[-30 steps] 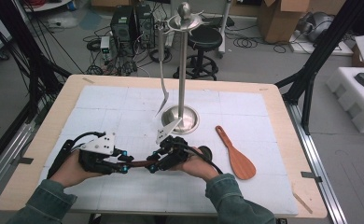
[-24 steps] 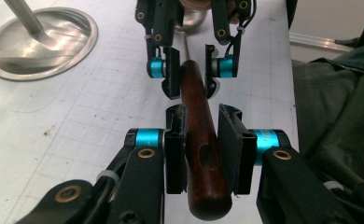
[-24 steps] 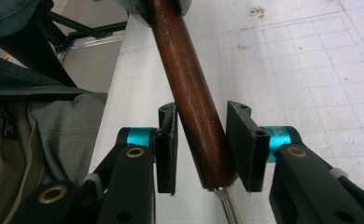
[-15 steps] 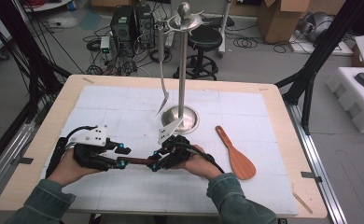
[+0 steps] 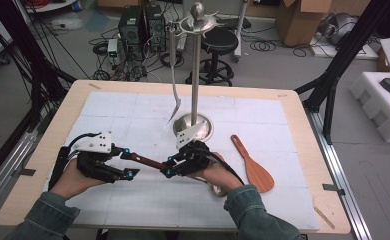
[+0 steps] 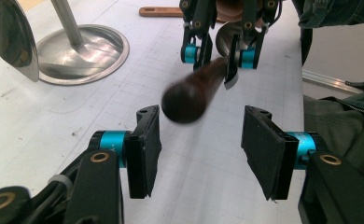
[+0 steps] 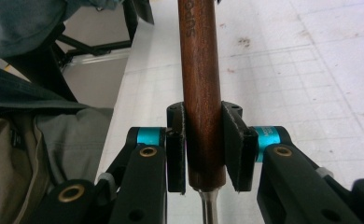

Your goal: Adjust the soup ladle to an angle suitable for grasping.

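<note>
White gridded mat [image 5: 133,200] on a wooden table [image 5: 23,200], lab floor with cables, a stool [image 5: 218,42] and cardboard boxes behind. My left hand [image 5: 70,180] sits low at the near left, my left gripper [image 5: 128,162] pointing right. My right hand [image 5: 218,175] angles in from the near right, my right gripper [image 5: 169,166] pointing left. The right tongs pinch the wooden handle [image 7: 201,93] of a ladle, clamped just above its metal shank. Left tongs are spread; handle end [image 6: 185,100] floats just past the pads, untouched. A second ago the left tongs were pinched on that handle; they have just been opening, while the right ones have just been closing on it. Further off: steel rack base [image 5: 193,127], hanging spatula [image 5: 174,95], wooden paddle [image 5: 253,167] lying right.
</note>
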Demonstrator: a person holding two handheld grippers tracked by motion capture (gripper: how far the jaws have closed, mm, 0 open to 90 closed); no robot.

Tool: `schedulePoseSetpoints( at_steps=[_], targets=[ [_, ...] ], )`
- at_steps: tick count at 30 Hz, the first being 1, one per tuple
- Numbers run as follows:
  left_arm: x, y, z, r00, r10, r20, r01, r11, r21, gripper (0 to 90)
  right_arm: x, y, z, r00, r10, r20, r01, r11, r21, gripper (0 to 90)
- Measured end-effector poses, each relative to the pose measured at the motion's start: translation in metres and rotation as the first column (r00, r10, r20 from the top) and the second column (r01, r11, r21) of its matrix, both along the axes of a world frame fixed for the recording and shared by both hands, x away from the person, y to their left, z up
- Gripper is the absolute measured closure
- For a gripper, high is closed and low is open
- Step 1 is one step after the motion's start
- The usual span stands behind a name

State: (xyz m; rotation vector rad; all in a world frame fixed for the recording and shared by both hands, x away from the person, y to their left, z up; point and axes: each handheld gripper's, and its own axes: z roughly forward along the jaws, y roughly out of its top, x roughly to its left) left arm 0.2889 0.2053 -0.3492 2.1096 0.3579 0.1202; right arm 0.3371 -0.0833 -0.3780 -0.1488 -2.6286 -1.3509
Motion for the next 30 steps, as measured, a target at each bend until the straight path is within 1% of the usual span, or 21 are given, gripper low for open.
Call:
schedulePoseSetpoints(
  at_steps=[5,6,9,10,11,12,15,16,17,18,19,20,21,24,26,30],
  targets=[
    [0.001,0.0,0.0,0.9999,0.011,-0.005,-0.011,0.9999,-0.004,47.0,0.001,-0.005,0.004,0.9999,-0.009,0.009,0.009,0.9998,0.02,73.6],
    [0.001,0.0,-0.001,0.9999,0.014,-0.009,-0.014,0.9999,-0.007,47.0,0.0,-0.006,0.006,0.9998,-0.017,0.011,0.017,0.9995,0.027,73.6],
    [0.001,0.001,-0.001,0.9999,0.013,-0.009,-0.013,0.9999,-0.001,47.0,0.001,-0.011,0.01,0.9994,-0.035,0.008,0.034,0.9987,0.038,73.7],
    [0.002,0.001,-0.001,0.9999,0.012,-0.008,-0.012,0.9999,0.001,47.0,0.001,-0.013,0.011,0.9991,-0.039,0.014,0.038,0.9982,0.046,73.8],
    [0.001,0.001,-0.001,0.9998,0.016,-0.009,-0.016,0.9999,-0.003,47.0,0.001,-0.014,0.012,0.9989,-0.045,0.012,0.044,0.9977,0.052,73.8],
    [0.002,0.001,-0.001,0.9998,0.015,-0.009,-0.015,0.9999,-0.004,46.9,0.001,-0.017,0.014,0.9982,-0.059,0.009,0.059,0.9966,0.058,73.8],
    [0.002,0.001,-0.001,0.9999,0.016,-0.007,-0.016,0.9999,0.003,46.7,0.003,-0.024,0.019,0.9968,-0.078,0.016,0.077,0.9935,0.084,73.9],
    [0.002,0.0,-0.001,0.9997,0.02,-0.011,-0.02,0.9998,-0.003,46.8,0.003,-0.027,0.02,0.9962,-0.085,0.021,0.083,0.9926,0.089,73.9],
    [0.003,0.0,-0.001,0.9997,0.02,-0.013,-0.02,0.9998,0.0,46.7,0.003,-0.028,0.022,0.9955,-0.093,0.018,0.091,0.9915,0.093,73.9],
    [0.003,-0.001,-0.001,0.9997,0.018,-0.013,-0.018,0.9998,0.002,46.7,0.003,-0.031,0.023,0.9947,-0.1,0.024,0.097,0.9901,0.102,73.9],
    [0.003,-0.002,-0.002,0.9996,0.019,-0.02,-0.019,0.9998,-0.003,46.7,0.003,-0.032,0.025,0.994,-0.106,0.027,0.103,0.9892,0.104,74.0],
    [0.004,-0.002,-0.002,0.9995,0.018,-0.026,-0.018,0.9998,-0.007,46.5,0.003,-0.034,0.026,0.9929,-0.117,0.021,0.114,0.9876,0.108,73.9],
    [0.004,-0.003,-0.001,0.9994,0.019,-0.031,-0.019,0.9998,-0.009,46.4,0.003,-0.035,0.027,0.9922,-0.121,0.028,0.117,0.9866,0.113,74.0],
    [0.004,-0.004,0.001,0.9993,0.023,-0.03,-0.024,0.9995,-0.022,46.5,0.002,-0.037,0.028,0.9911,-0.131,0.023,0.128,0.9844,0.121,73.9],
    [0.005,-0.005,0.003,0.9993,0.025,-0.028,-0.026,0.9992,-0.03,46.5,0.002,-0.038,0.029,0.9903,-0.136,0.029,0.131,0.9828,0.13,74.0],
    [0.006,-0.007,0.008,0.9992,0.033,-0.023,-0.034,0.9989,-0.034,46.5,0.002,-0.039,0.031,0.9887,-0.148,0.025,0.143,0.9795,0.142,73.9]
  ],
)
